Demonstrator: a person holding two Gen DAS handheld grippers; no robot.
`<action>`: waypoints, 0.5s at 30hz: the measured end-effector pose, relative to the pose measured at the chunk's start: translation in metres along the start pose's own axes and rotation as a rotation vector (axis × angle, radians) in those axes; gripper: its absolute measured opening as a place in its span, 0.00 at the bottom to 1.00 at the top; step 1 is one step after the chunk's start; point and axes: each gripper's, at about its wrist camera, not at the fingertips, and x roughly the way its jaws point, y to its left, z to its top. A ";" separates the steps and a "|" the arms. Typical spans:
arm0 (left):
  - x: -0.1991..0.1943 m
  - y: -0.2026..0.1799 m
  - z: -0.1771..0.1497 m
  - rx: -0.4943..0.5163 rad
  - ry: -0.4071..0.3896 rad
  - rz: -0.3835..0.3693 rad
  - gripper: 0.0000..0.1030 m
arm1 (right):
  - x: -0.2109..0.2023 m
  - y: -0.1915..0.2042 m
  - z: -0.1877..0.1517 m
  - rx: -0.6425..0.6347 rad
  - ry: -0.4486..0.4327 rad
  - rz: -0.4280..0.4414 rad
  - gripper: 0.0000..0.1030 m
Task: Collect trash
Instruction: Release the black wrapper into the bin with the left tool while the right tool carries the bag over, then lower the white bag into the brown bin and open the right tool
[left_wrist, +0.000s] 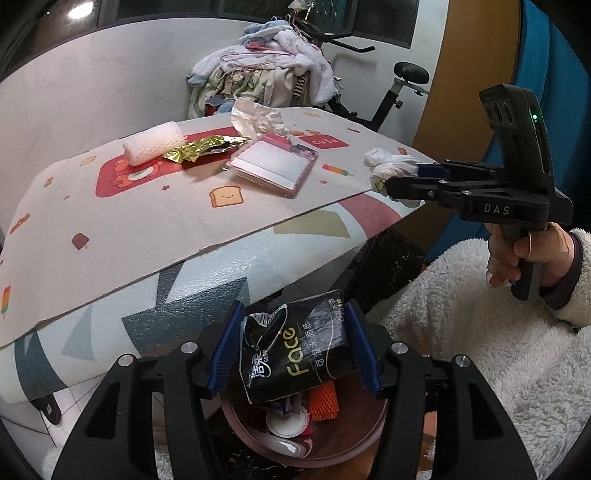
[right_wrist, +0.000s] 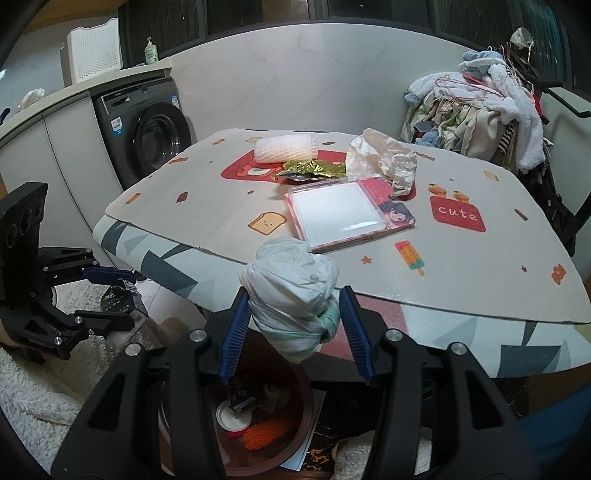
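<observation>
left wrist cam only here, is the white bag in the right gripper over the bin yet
observer: yes. In the right wrist view the bin sits straight below the white bag held in the right gripper.
operator: ok how is it gripped, i only see it side on
observer: both pads press the bag's sides, and its greenish knotted end sits low by the right-hand pad.
</observation>
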 end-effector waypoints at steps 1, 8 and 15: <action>0.001 0.000 0.000 0.001 0.001 -0.001 0.57 | 0.001 0.000 -0.001 0.004 0.002 0.001 0.49; -0.004 0.002 0.000 -0.008 -0.028 0.004 0.74 | 0.003 0.001 -0.009 0.028 0.008 0.017 0.49; -0.032 0.013 0.004 -0.041 -0.131 0.104 0.90 | 0.015 0.017 -0.025 0.032 0.044 0.061 0.49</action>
